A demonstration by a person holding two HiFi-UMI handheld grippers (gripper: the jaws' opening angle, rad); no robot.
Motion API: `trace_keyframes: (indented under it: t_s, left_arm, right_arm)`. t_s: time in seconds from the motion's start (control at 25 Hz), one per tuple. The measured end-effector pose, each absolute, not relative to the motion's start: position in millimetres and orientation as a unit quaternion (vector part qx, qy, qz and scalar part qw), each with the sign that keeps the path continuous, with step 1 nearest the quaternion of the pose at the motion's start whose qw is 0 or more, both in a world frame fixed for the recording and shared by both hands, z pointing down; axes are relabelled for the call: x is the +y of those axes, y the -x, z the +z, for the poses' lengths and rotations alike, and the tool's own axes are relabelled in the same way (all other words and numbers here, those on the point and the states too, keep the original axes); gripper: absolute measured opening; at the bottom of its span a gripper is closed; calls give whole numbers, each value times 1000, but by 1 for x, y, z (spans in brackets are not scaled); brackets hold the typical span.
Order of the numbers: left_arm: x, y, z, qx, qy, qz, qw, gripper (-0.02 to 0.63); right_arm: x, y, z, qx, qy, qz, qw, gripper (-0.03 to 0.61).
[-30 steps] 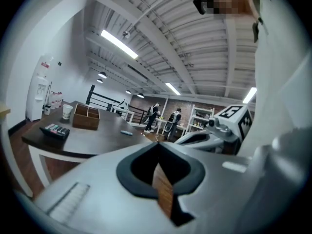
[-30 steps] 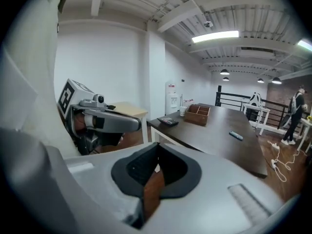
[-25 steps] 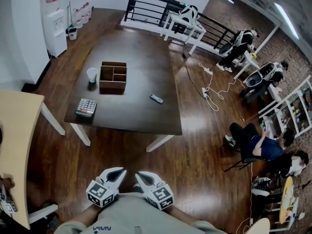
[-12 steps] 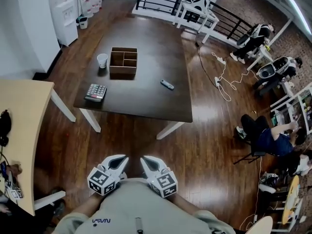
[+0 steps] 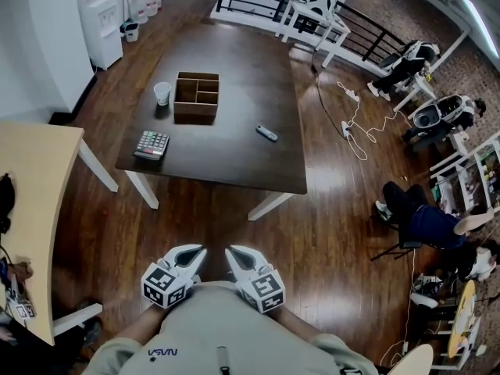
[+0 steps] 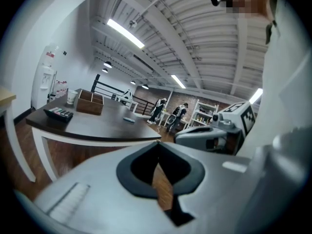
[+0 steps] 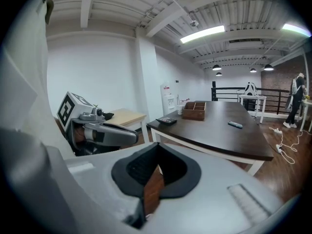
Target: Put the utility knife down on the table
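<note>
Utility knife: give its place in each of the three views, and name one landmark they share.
Head view: the utility knife lies on the dark table, right of the wooden box.
Left gripper view: the knife is small on the tabletop, right of the box.
Right gripper view: the knife is on the tabletop, right of the box.
Shared landmark: the wooden box.

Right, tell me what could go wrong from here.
1. The utility knife lies on the table, toward its right side; a careless brush could send it to the floor.
2. A cable trails over the floor beside that side, probably a trip hazard for anyone walking round.
3. The left gripper and right gripper are shut, empty and well short of the table; reaching for anything without opening them would likely just push it.
</note>
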State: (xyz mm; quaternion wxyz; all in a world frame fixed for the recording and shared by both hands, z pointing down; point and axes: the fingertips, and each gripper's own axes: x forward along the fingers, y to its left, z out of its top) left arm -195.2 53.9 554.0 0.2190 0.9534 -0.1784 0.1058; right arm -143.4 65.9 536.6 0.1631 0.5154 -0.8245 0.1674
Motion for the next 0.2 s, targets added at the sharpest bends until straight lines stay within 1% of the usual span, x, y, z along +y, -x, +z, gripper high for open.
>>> trace_keyframes:
  t_s: [0.2]
  left_arm:
    - [51,193,555,-173,-955,108,214,2]
  right_arm:
    - [63,142,536,-821,-521,167,161,-2]
